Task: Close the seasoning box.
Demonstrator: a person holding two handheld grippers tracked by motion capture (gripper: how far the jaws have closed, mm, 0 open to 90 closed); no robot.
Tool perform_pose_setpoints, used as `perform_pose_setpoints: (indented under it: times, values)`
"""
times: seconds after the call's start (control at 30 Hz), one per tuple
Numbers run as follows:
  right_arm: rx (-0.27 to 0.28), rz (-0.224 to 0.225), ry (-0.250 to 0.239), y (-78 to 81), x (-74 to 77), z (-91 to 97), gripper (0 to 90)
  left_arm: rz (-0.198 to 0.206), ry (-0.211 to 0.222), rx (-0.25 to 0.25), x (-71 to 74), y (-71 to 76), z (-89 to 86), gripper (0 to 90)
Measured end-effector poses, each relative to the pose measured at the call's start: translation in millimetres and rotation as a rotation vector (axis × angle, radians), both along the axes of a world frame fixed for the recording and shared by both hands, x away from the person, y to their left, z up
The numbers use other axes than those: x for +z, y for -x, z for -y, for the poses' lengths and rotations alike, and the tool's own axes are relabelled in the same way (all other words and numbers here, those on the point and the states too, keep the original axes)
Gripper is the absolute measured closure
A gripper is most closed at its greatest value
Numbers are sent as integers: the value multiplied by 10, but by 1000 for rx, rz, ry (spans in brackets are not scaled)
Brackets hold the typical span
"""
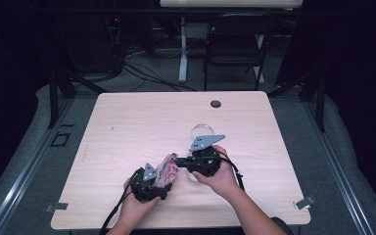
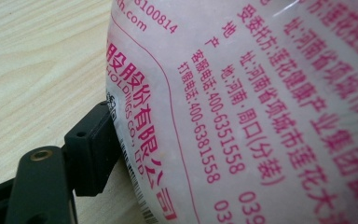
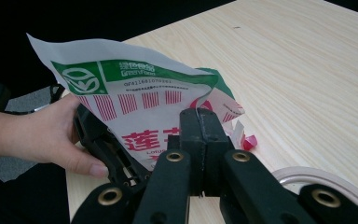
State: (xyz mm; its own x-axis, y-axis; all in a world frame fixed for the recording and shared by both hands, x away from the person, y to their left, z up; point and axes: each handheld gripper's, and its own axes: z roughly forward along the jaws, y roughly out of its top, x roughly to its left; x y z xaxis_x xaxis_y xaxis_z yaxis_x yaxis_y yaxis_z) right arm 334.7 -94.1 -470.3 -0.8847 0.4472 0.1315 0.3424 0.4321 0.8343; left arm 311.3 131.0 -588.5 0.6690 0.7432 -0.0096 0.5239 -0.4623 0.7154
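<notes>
A white plastic bag point(image 1: 166, 168) with red print and a green band at its top is held up just over the table's near middle. My left gripper point(image 1: 159, 180) grips its lower part; in the left gripper view one black pad point(image 2: 91, 149) presses the bag's side point(image 2: 242, 112), and the bag hides the other jaw. My right gripper point(image 1: 179, 161) reaches in from the right, jaws shut on the bag's top edge point(image 3: 163, 98). In the right gripper view the pads point(image 3: 199, 123) meet on the film, beside a small torn flap point(image 3: 242, 137).
A clear round bowl point(image 1: 201, 131) stands just behind the right hand; its pale rim point(image 3: 307, 179) lies low at the right of the right gripper view. A dark grommet point(image 1: 216, 104) sits near the far edge of the wooden table point(image 1: 142, 117). A black chair point(image 1: 235, 46) stands beyond.
</notes>
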Motion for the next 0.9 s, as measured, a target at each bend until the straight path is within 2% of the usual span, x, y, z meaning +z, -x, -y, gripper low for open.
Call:
perform_pose_setpoints:
  times: [0.07,0.23,0.53,0.63,0.7,0.9]
  values:
    - [0,1,0,1,0,-2,900,-2,-4,0,1,0,3,230]
    - [1,0,1,1,-2,-7,900,-13,-10,0,-4,-7,15,150]
    - [1,1,0,1,-2,-8,900,-15,-11,8,-2,-8,12,150]
    - [2,1,-1,2,-1,-8,900,-12,-2,8,-3,-9,5,164]
    - [3,2,1,0,2,-6,900,-3,6,0,0,3,1,238]
    - [1,1,-3,-2,6,1,900,3,6,12,5,7,-9,293]
